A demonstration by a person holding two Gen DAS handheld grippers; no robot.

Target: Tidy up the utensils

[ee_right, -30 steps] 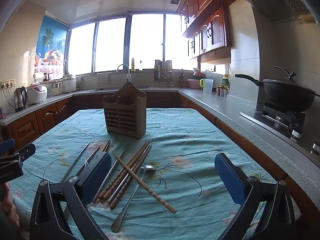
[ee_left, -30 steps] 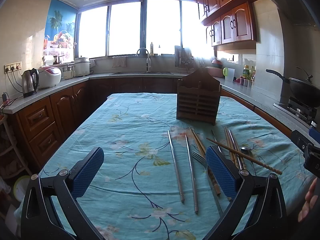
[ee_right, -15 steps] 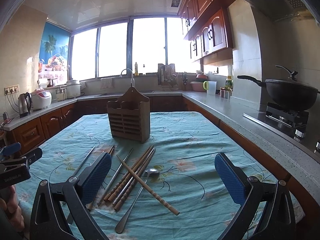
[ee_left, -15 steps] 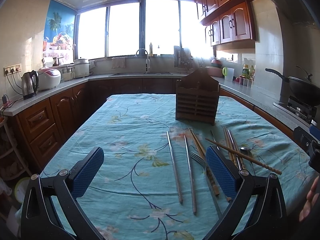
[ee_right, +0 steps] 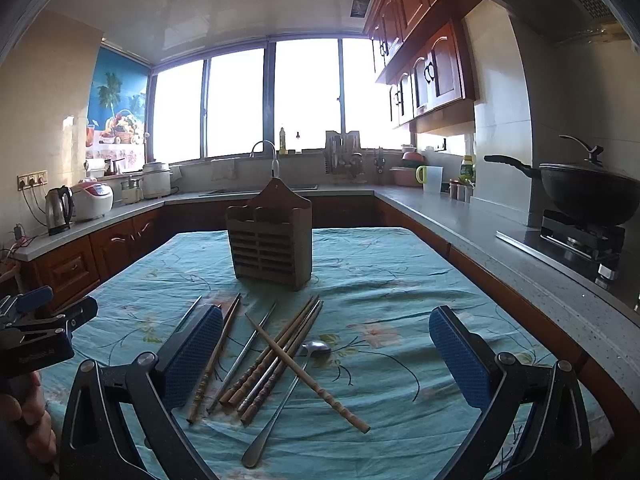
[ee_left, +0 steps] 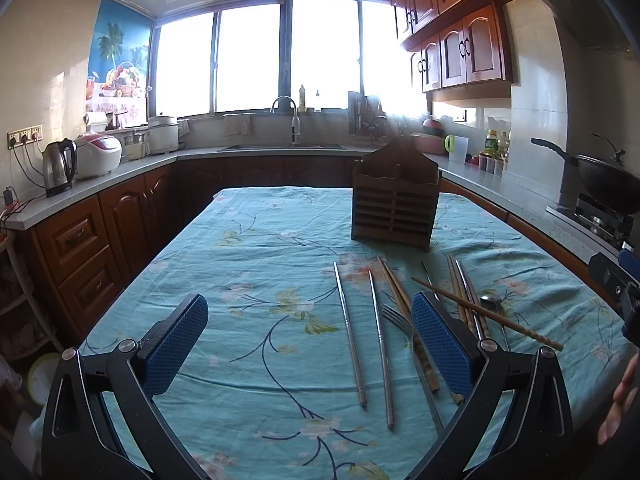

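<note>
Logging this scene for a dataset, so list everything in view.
Holder: 1, brown wood, upright mid-table.
Metal chopsticks: 2 clearly seen, silver, left of the pile.
Wooden chopsticks: several, brown, before holder; one crosses the rest.
Spoon: 1, silver, right of pile.
Fork: 1, silver, beside left gripper's right finger.
Tablecloth: 1, teal floral.
Wok: 1, black, on stove.
Kettle: 1, steel, left counter.
Left gripper: open.
Right gripper: open.

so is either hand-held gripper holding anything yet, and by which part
Nothing is held. The left hand-held gripper and right hand-held gripper are both open above the tablecloth; the chopsticks, spoon and fork lie loose on it.
</note>
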